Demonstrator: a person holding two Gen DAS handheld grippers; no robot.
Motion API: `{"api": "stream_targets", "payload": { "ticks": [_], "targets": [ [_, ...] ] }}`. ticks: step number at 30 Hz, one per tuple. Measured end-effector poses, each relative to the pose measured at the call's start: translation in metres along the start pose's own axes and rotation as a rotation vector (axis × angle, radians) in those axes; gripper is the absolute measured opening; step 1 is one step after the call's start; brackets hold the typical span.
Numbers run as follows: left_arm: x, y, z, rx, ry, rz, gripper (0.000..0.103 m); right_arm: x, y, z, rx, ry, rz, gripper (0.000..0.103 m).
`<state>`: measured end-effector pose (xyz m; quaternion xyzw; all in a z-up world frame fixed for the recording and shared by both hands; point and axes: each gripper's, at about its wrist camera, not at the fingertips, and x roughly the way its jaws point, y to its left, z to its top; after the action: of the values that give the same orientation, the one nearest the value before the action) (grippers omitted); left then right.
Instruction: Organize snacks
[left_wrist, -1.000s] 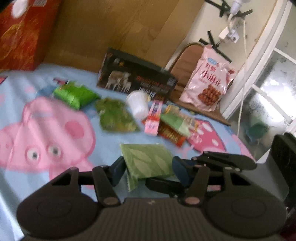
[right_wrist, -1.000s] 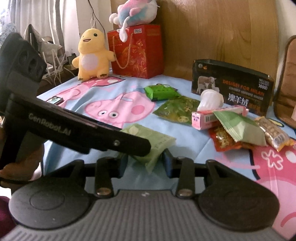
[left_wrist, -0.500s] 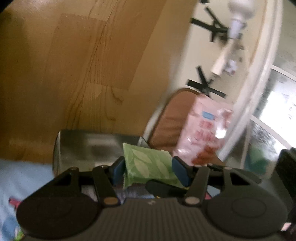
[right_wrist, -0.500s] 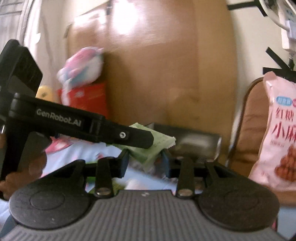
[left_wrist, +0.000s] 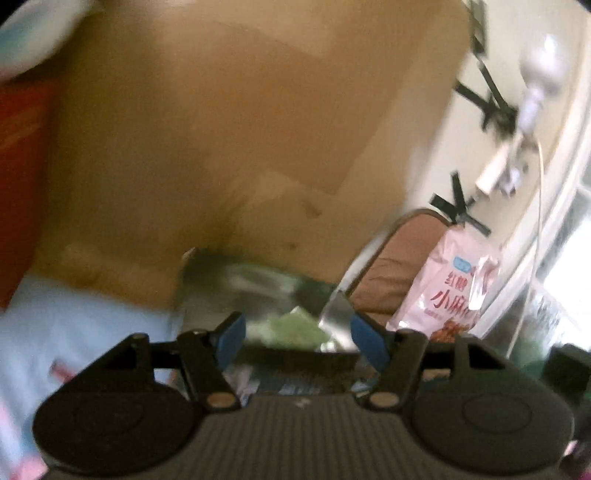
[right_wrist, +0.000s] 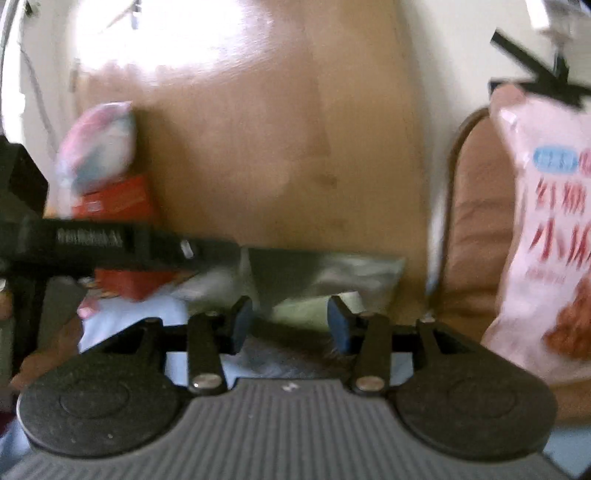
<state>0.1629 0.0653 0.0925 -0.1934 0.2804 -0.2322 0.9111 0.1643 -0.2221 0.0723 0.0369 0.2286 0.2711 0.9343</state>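
Both grippers' fingers have just spread, dropping green packets (left_wrist: 295, 326) into the dark box (right_wrist: 325, 273).

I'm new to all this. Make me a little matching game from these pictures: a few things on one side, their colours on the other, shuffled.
Things:
1. big snack bag
2. small packet lying in the open box
3. gift bag
4. headboard

Colours:
A. red
B. wooden brown
C. pink
D. pale green

Pairs: 1-C, 2-D, 3-A, 4-B
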Motion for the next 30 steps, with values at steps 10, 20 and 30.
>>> {"api": "stream_targets", "payload": {
  "ticks": [10, 20, 30],
  "targets": [
    [-0.094, 0.05, -0.092, -0.221, 0.035, 0.075, 0.065, 0.048, 0.08, -0.045, -0.14, 0.269, 0.014, 0.038],
    [-0.141, 0.043, -0.13, -0.172, 0.048, -0.047, 0.068, -0.039, 0.151, -0.088, -0.411, 0.21, 0.21, 0.03],
    [-0.137, 0.018, -0.157, -0.117, 0.071, 0.027, 0.068, -0.07, 0.141, -0.122, -0.289, 0.18, 0.218, 0.024]
  ]
}}
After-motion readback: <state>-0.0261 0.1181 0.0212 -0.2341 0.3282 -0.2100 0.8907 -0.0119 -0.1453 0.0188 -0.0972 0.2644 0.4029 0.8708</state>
